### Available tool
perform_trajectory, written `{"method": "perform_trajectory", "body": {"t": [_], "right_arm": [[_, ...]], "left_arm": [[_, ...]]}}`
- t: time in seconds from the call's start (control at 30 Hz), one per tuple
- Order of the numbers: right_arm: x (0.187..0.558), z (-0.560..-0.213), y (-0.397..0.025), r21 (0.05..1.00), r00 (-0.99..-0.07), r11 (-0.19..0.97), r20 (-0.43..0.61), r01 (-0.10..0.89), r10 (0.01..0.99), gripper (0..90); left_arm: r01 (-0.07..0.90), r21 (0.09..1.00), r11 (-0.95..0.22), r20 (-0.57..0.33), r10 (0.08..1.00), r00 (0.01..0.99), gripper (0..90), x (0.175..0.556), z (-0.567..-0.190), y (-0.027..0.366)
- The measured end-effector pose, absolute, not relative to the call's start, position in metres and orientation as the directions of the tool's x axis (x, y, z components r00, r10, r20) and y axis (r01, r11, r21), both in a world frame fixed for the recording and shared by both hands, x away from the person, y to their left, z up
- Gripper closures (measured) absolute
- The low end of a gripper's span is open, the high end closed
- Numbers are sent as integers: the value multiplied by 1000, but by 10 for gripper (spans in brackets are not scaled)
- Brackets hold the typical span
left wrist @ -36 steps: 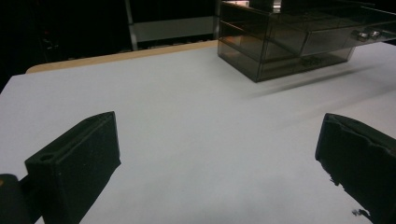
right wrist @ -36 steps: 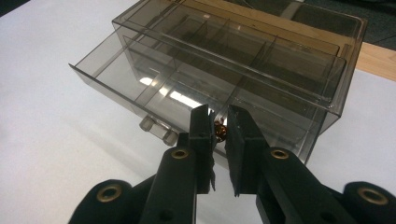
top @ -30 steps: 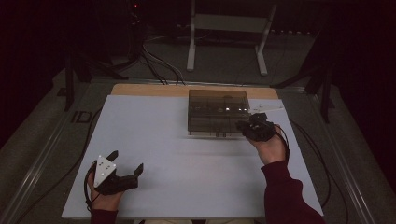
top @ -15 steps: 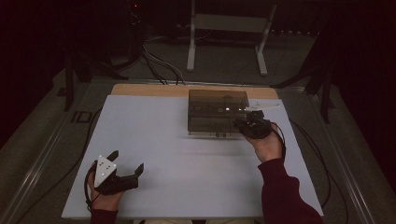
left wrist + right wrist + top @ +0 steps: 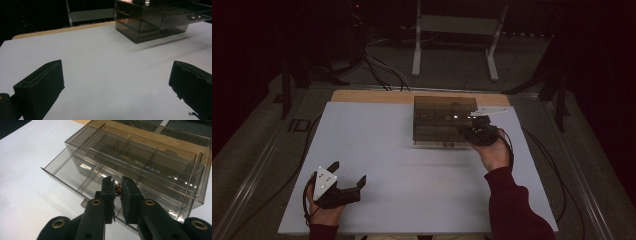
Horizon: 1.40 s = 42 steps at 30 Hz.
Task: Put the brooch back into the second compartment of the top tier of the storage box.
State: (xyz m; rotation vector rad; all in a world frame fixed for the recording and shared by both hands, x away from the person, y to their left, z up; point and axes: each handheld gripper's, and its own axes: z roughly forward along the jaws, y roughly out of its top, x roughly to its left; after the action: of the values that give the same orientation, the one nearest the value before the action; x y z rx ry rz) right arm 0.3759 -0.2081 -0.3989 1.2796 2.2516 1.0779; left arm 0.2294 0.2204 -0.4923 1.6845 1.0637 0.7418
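— If the last second is compared with now, what has been altered?
— Very little. The right gripper (image 5: 477,131) has been carried slightly leftwards along the front of the smoky drawer box (image 5: 444,120). The left gripper (image 5: 347,172) has been left where it was, on the white table (image 5: 412,200), near the person's edge and well apart from the box.
— And what is meant by that?
— A drawer (image 5: 75,173) is seen pulled out, and the right jaws are held just above its divided compartments. A placing or a lifting out is judged likely (which of the two cannot be told).
— How are the tongs set?
— The right jaws are drawn nearly together, and a small reddish-brown piece (image 5: 117,191) is pinched between them. The left jaws are spread wide, with nothing held, only bare table between them
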Motion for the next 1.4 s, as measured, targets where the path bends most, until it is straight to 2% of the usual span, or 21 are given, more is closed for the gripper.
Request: {"method": "perform_trajectory", "body": {"t": [1.4], "right_arm": [[394, -414, -186, 728, -551, 322, 91, 605, 830, 814]], "left_arm": [[309, 938, -157, 5, 897, 442, 8, 231, -493, 218]]}}
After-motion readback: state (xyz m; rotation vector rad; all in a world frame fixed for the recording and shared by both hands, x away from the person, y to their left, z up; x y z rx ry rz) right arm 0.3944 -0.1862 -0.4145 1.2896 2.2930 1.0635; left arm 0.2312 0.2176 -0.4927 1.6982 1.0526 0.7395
